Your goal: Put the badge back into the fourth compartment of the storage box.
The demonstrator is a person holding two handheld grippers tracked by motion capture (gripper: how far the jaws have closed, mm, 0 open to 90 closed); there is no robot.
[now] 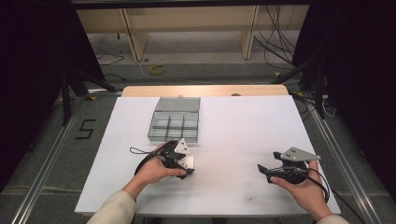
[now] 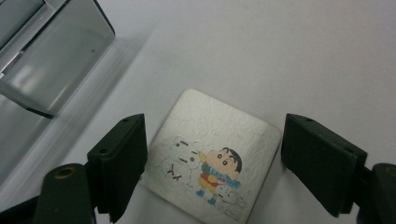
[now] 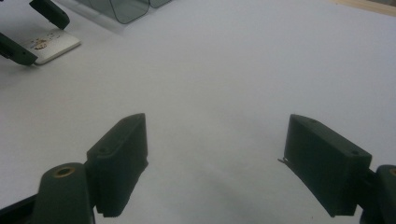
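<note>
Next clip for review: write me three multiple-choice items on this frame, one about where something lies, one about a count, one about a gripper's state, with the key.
1. Where does the small square white tile with a cartoon picture lie?
A. inside the box
B. flat on the white table top, between the jaws of the left hand-held gripper
C. under the right hand-held gripper

2. How many compartmented clear grey plastic boxes stand on the table?
A. one
B. two
C. three

3. What is the state of the right hand-held gripper?
A. shut on the tile
B. shut on nothing
C. open over bare table

Key: 1 B, the left gripper view shows the tile on the table with a jaw at either side. 2 A, the high view shows a single box. 3 C, the right gripper view shows the jaws wide apart with only white surface between them.
</note>
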